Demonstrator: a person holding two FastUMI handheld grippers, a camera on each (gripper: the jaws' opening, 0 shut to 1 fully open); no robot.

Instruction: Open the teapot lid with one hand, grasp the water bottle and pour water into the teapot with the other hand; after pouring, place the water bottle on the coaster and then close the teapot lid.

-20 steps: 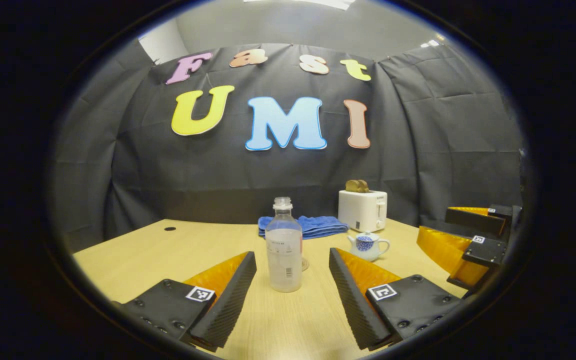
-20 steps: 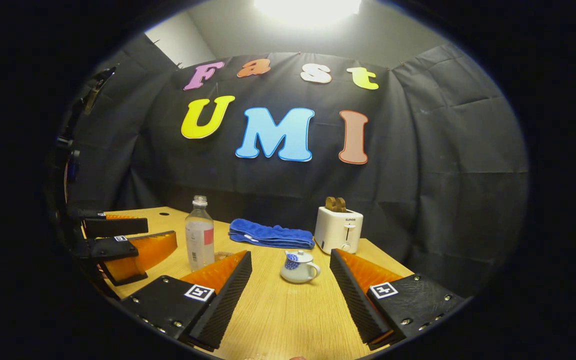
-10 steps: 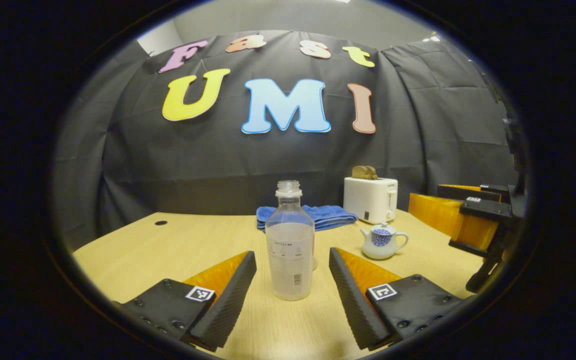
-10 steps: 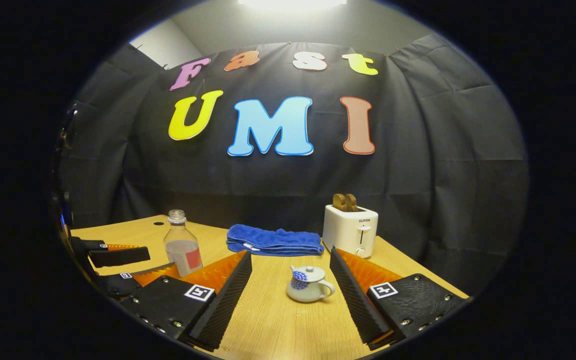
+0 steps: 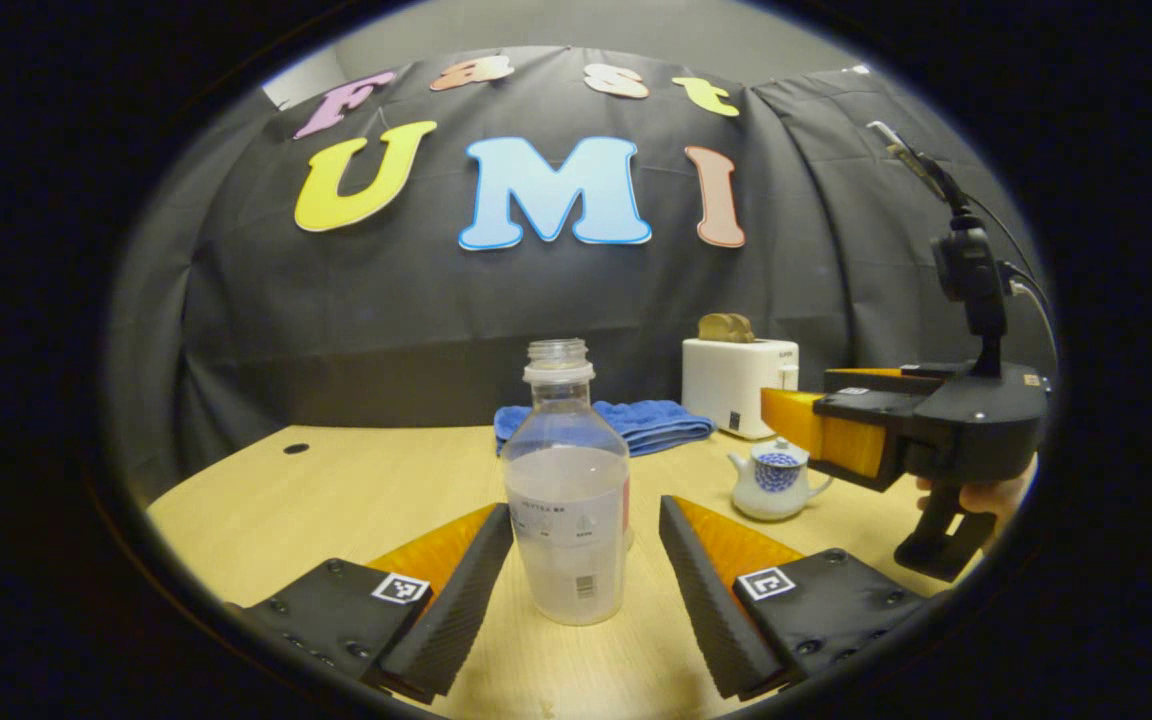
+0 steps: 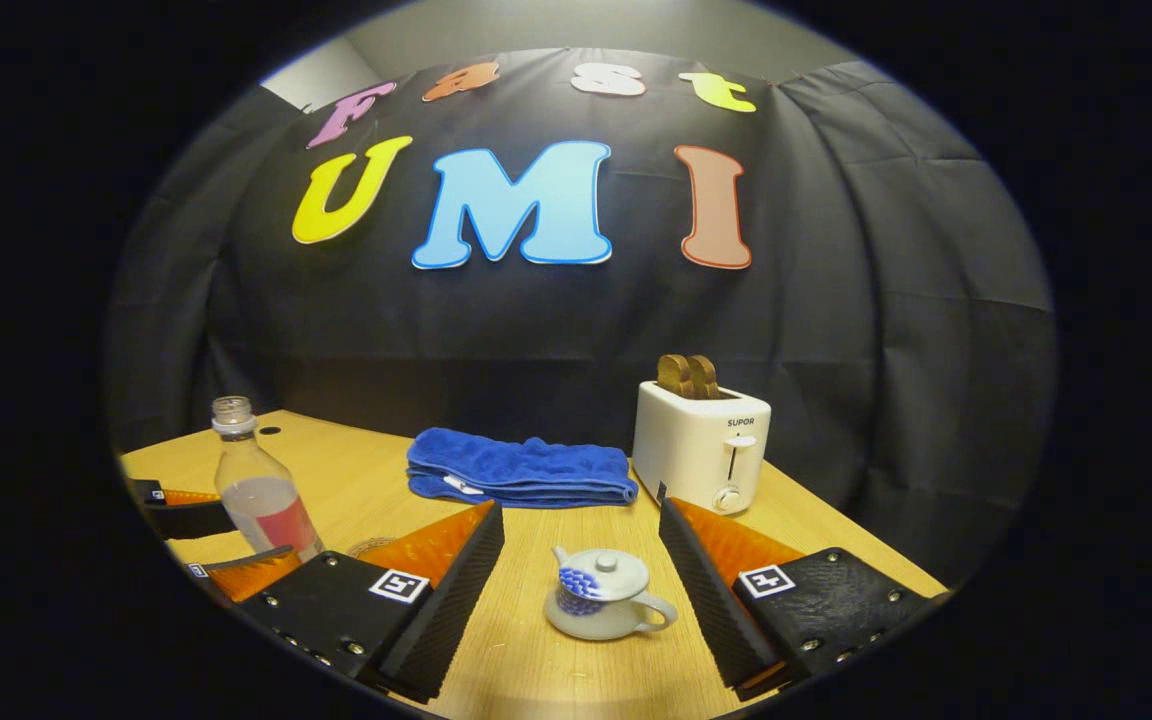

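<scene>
Left gripper view: uncapped water bottle (image 5: 568,500) part-filled; teapot (image 5: 774,482) lidded.

Dim overhead light, fisheye-warped edges

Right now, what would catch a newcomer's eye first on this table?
The capless bottle stands upright between the open left gripper, untouched. The small teapot, lid on, sits between the open right gripper. Behind them are a folded blue towel and a white toaster with bread in it.
</scene>
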